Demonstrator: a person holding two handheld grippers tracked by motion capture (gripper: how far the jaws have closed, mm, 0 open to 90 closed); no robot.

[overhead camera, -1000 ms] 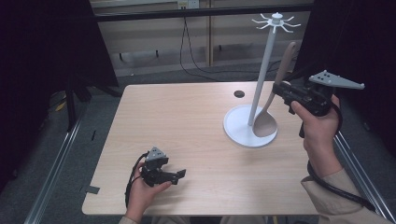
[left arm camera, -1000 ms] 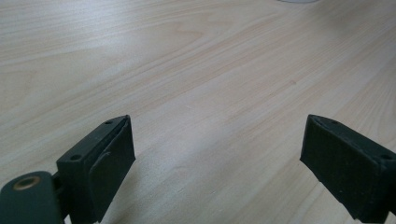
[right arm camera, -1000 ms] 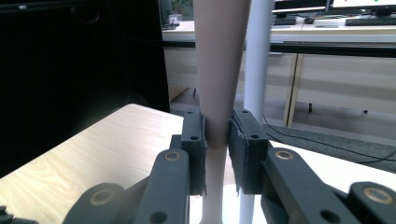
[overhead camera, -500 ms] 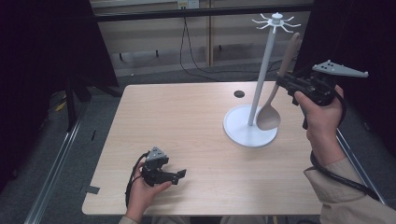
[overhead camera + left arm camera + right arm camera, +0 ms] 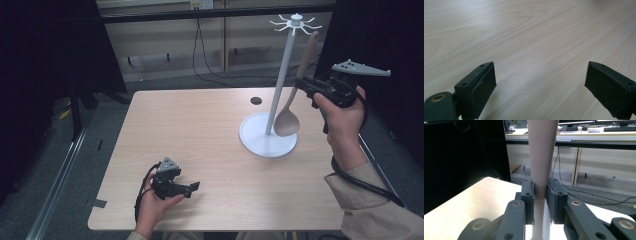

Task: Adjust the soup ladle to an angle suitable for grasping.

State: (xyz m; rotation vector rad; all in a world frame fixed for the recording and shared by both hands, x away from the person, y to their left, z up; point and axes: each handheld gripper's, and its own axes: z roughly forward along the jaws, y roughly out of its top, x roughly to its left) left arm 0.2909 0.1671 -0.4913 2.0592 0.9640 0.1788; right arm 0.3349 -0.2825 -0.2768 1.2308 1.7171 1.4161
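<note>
High view, right tongs point(image 5: 306, 89) pinching smooth wooden spoon point(image 5: 292, 111), left tongs point(image 5: 192, 188) spread.

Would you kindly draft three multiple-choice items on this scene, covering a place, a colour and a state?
1. Where does the left gripper sit?
A. low over the table's near left part
B. on top of the stand
C. beside the dark hole in the table top

2. What colour is the hook stand?
A. red
B. white
C. black

3. How do the right gripper's jaws stand?
A. wide open and empty
B. shut on the wooden spoon
C. shut on the stand's pole

Answers:
1 A, the high view shows it by the near edge of the table.
2 B, base and pole are white.
3 B, the right gripper view shows the pads pressing the spoon's handle.
</note>
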